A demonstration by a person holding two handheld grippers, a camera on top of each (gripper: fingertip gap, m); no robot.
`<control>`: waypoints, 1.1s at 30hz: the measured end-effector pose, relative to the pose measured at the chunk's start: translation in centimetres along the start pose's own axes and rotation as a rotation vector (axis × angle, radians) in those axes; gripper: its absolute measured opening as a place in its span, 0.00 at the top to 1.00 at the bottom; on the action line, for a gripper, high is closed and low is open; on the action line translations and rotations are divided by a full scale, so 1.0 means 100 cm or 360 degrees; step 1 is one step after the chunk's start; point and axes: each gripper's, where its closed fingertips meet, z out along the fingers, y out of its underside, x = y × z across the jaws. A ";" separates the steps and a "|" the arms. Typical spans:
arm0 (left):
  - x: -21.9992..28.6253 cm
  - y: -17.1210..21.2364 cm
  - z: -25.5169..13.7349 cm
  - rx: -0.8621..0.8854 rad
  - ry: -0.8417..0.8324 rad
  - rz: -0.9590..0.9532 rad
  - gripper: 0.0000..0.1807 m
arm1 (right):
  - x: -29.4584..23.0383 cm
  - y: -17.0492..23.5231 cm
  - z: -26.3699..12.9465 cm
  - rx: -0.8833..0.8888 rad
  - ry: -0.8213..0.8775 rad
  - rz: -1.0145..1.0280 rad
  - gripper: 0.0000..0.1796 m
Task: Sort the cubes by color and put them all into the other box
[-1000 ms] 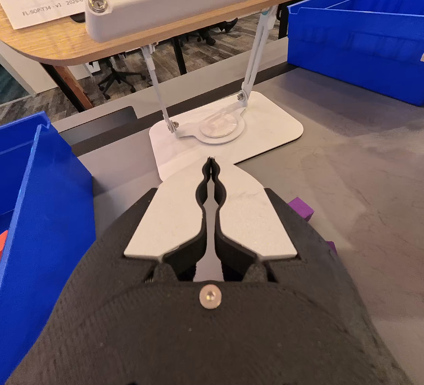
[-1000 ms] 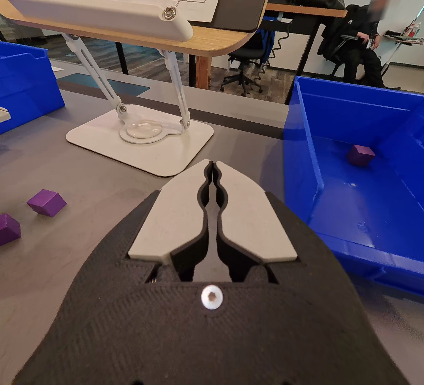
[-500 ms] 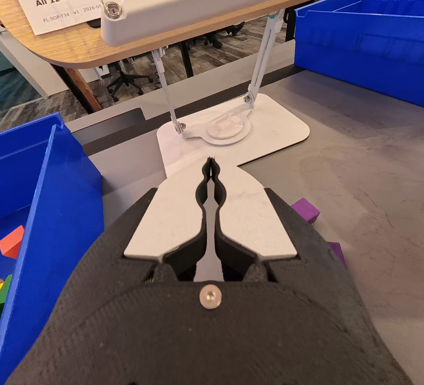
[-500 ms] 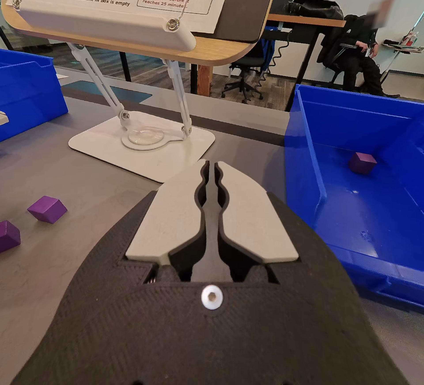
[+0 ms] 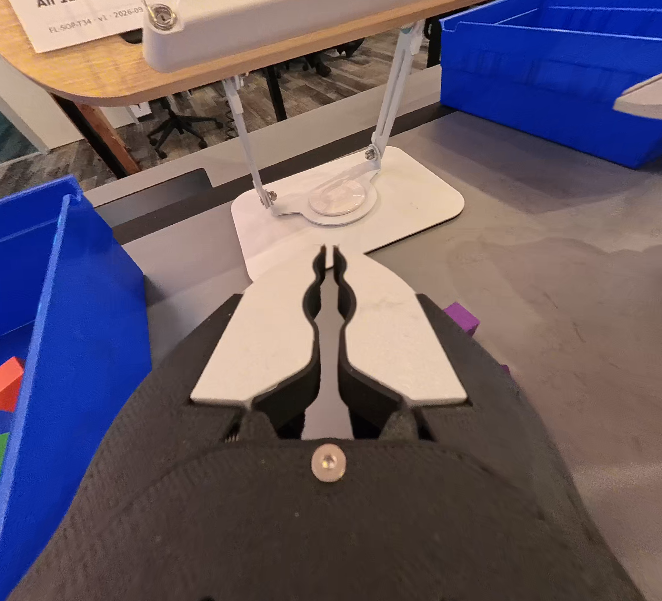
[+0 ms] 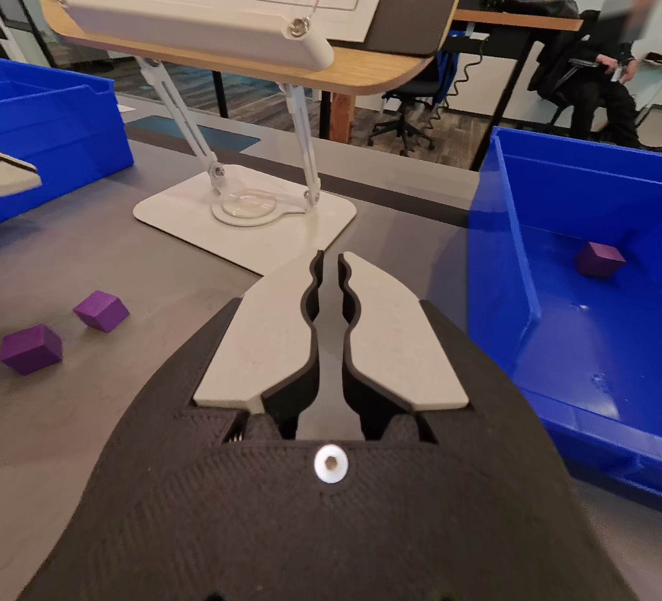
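3 purple cubes (image 6: 101,310), 2 blue boxes (image 6: 508,261), 1 stand (image 6: 247,222).

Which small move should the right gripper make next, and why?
Probably swing left toward the nearer purple cube on the grey table: the right gripper holds nothing, its jaws slightly parted, and one purple cube already lies in the right blue box.

The grey table (image 6: 150,268) carries a white stand (image 6: 247,225). Left of the stand sit two purple cubes (image 6: 101,310) (image 6: 31,348) and a blue box (image 6: 61,140); right, another box (image 6: 501,261).
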 end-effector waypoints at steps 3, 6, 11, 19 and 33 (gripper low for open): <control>0.006 0.004 -0.006 -0.0046 0.0046 -0.0015 0.85 | -0.010 -0.006 -0.002 0.0038 -0.0058 -0.0042 0.95; 0.016 0.008 -0.009 -0.0100 0.0056 0.0051 0.74 | -0.021 -0.007 -0.004 0.0028 -0.0115 -0.0091 0.93; 0.029 -0.002 -0.009 -0.0033 0.0038 0.0139 0.80 | -0.021 -0.005 -0.001 0.0019 -0.0094 -0.0072 0.88; 0.026 -0.002 0.006 -0.0054 0.0098 0.0070 0.64 | -0.038 -0.025 0.008 0.0043 -0.0151 -0.0020 0.73; 0.013 0.001 0.013 -0.0033 0.0063 0.0033 0.58 | -0.068 -0.002 0.033 -0.0063 -0.0281 -0.0045 0.64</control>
